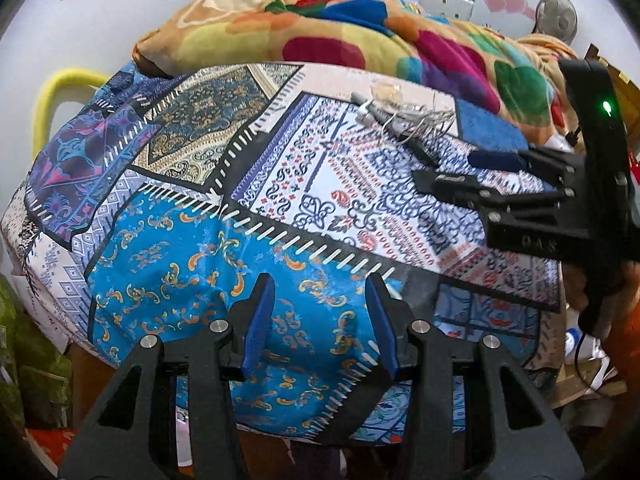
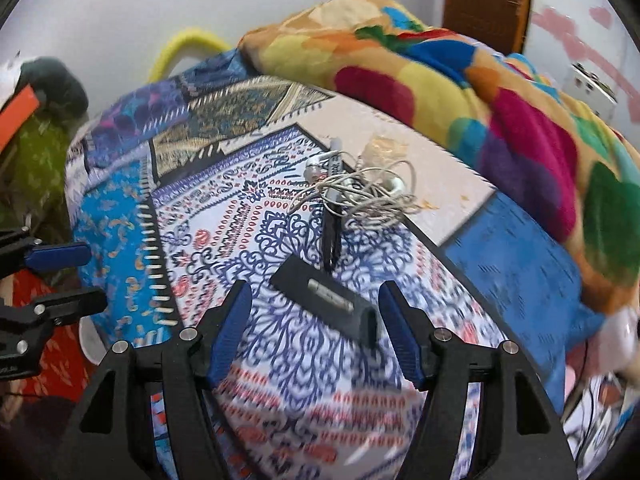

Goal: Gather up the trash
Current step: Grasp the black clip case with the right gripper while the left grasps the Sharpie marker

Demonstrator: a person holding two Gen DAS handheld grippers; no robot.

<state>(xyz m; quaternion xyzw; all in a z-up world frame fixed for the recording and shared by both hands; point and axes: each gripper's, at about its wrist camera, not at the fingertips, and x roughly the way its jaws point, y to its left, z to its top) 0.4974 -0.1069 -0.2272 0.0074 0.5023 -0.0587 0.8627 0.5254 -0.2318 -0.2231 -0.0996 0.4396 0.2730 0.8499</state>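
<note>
I see one bed (image 2: 280,360) under a patchwork cover, one bright blanket (image 2: 500,120) bunched along its far edge. My left gripper (image 1: 320,320) and right gripper (image 2: 316,332) both hover over the near edge, jaws wide, holding nothing. One tangle of white earphone cord (image 2: 360,188), two pens (image 2: 332,216) and one clear wrapper (image 2: 380,148) lie together near the blanket.

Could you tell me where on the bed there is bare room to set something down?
The bedsheet's bright blue panel ahead of the left gripper is bare, as is the patterned stretch toward the yellow bar. It is crowded farther back: the tangled earphone cord, a pen and a flat black device lie before the right gripper, with the blanket heaped behind.
</note>
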